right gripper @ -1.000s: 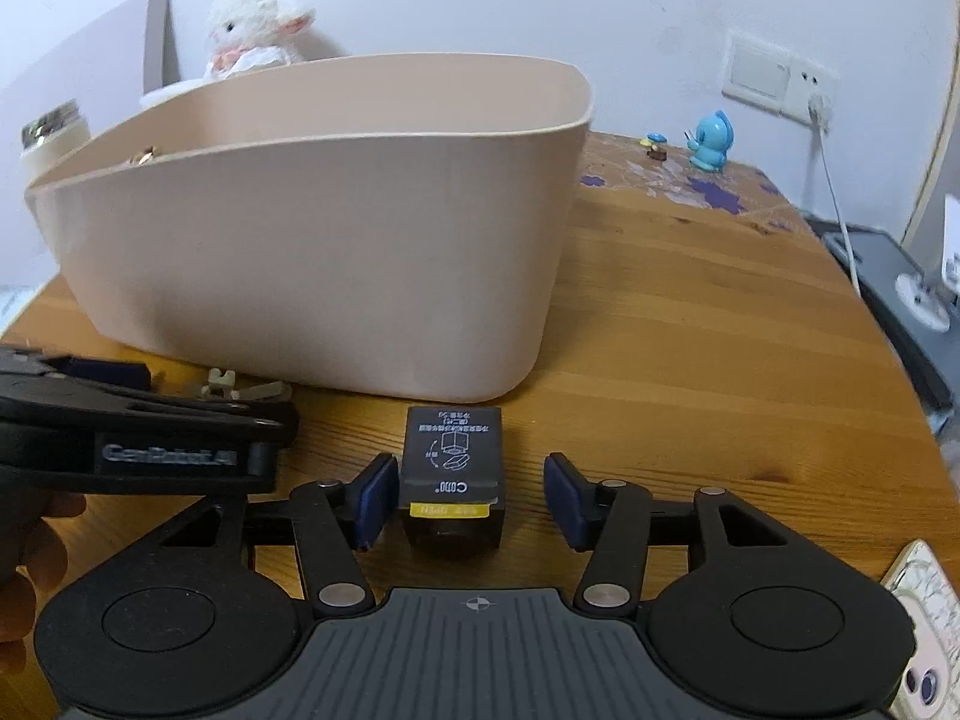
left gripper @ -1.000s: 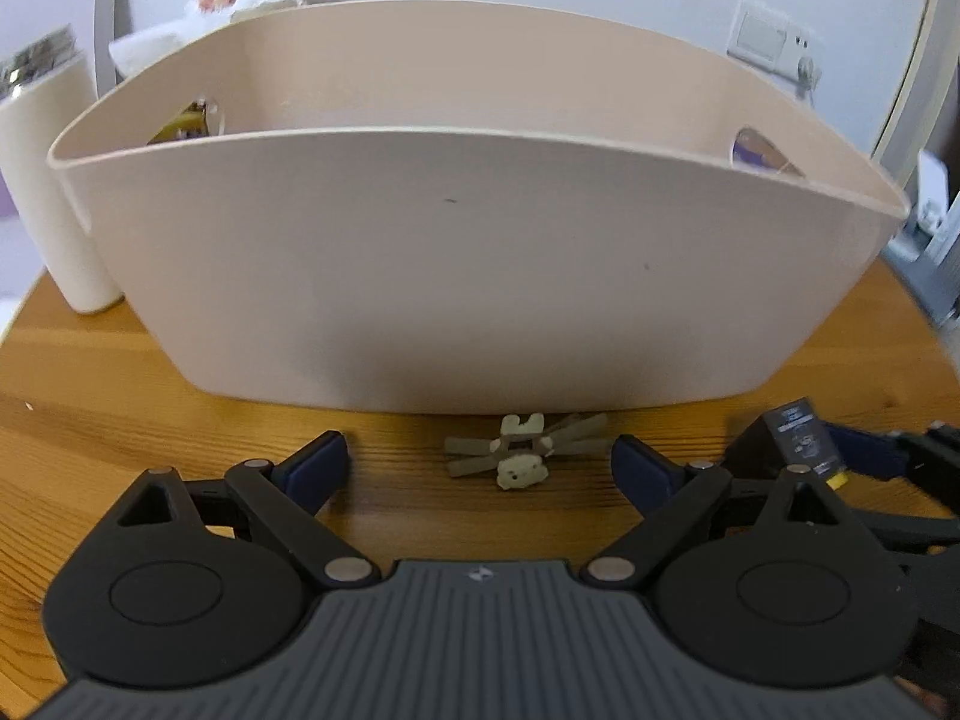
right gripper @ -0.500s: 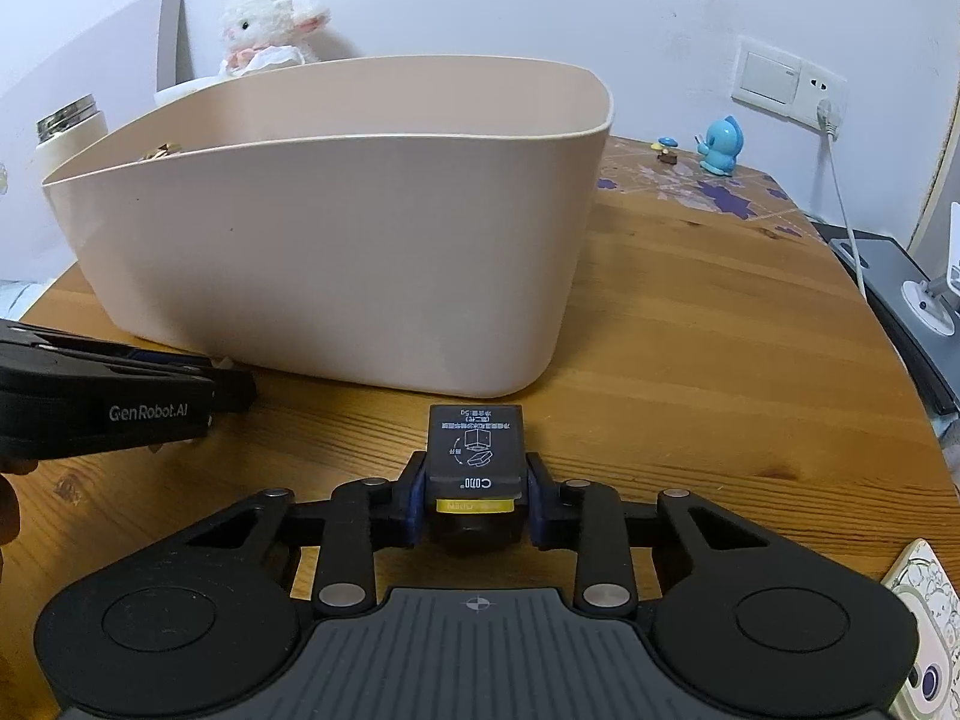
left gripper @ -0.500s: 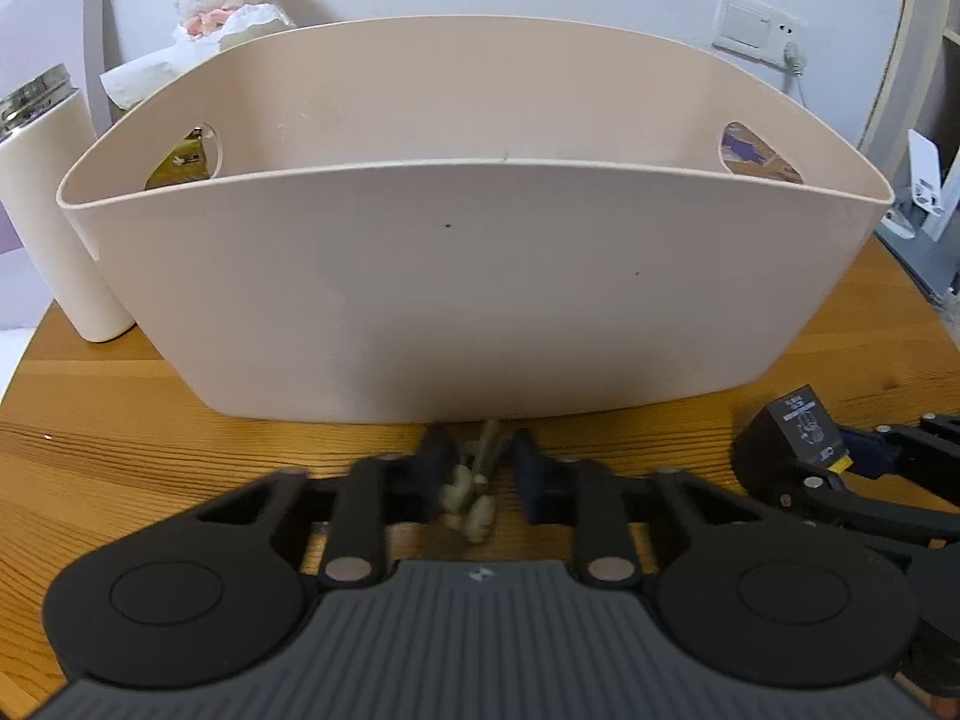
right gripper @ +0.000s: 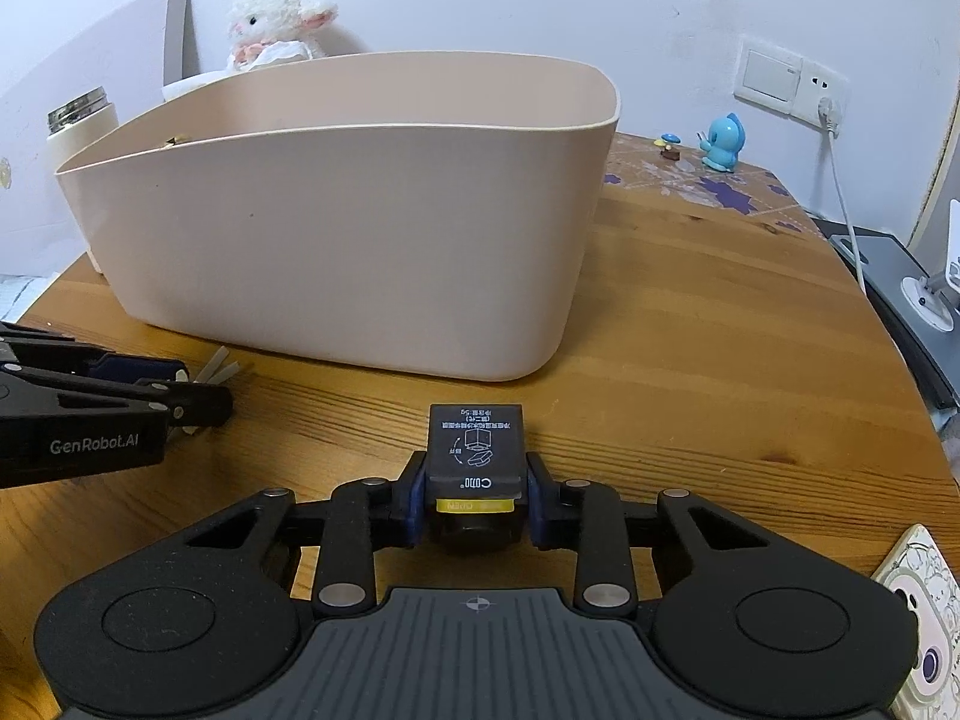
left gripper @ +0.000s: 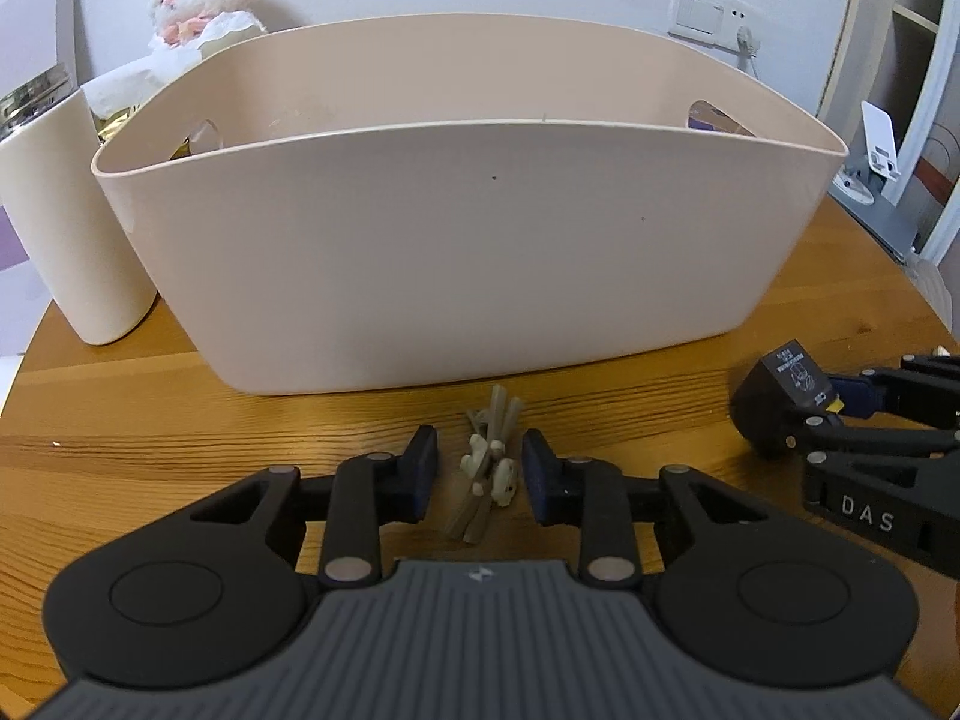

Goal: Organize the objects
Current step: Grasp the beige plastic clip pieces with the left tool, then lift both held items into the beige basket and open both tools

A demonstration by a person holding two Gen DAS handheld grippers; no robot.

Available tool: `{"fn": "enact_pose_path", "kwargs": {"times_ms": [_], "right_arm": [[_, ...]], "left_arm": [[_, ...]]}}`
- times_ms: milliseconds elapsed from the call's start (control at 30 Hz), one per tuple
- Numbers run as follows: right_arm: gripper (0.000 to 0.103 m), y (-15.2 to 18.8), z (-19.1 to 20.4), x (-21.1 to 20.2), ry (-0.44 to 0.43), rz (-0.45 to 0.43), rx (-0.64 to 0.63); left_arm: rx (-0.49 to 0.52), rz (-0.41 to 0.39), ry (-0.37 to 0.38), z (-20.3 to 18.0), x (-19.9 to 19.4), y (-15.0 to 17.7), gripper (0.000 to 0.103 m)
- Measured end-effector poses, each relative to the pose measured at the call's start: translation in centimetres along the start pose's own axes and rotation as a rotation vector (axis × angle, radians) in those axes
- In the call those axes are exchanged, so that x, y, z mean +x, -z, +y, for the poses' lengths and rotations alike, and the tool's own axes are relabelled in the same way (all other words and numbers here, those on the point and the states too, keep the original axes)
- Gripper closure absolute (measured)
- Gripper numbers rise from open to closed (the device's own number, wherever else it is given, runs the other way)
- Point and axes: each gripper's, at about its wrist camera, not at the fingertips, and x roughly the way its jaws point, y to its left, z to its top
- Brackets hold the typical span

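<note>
Hair clip [left gripper: 487, 468] lies between left gripper's [left gripper: 480, 474] just-reopened jaws; right gripper [right gripper: 474, 495] clamps black box [right gripper: 474, 450].

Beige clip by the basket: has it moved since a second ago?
Yes. The beige clip has turned: it lay along the basket wall, now it points toward it.

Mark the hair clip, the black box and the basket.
hair clip [left gripper: 487, 468]: left wrist view, its middle, by the bear charm.
black box [right gripper: 475, 443]: right wrist view, printed top face.
basket [left gripper: 468, 252]: left wrist view, near outer wall.
</note>
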Motion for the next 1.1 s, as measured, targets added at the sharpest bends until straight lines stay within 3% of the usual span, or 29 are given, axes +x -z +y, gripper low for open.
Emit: {"fn": "enact_pose_path", "kwargs": {"times_ms": [100,267,433,800,1100], "right_arm": [[0.074,0.2,0.1,-0.1,-0.006,0.002,-0.002],[0.074,0.3,0.2,-0.8,-0.022,-0.001,0.004],[0.074,-0.2,0.2,-2.8,-0.04,-0.042,0.006],[0.074,-3.5,-0.1,-9.5,-0.077,-0.22,0.007],[0.074,-8.2,0.0,-11.2,-0.062,-0.331,0.003]], "left_arm": [[-0.003,0.009,0.027,0.0,-0.1,0.0,0.089],[-0.006,0.019,0.079,0.2,-0.5,0.4,0.09],[-0.003,0.015,0.064,0.5,-1.7,0.9,0.09],[0.009,-0.13,0.041,2.3,-8.7,-0.5,0.089],[-0.008,-0.241,-0.019,3.3,-11.3,-4.7,0.089]]}}
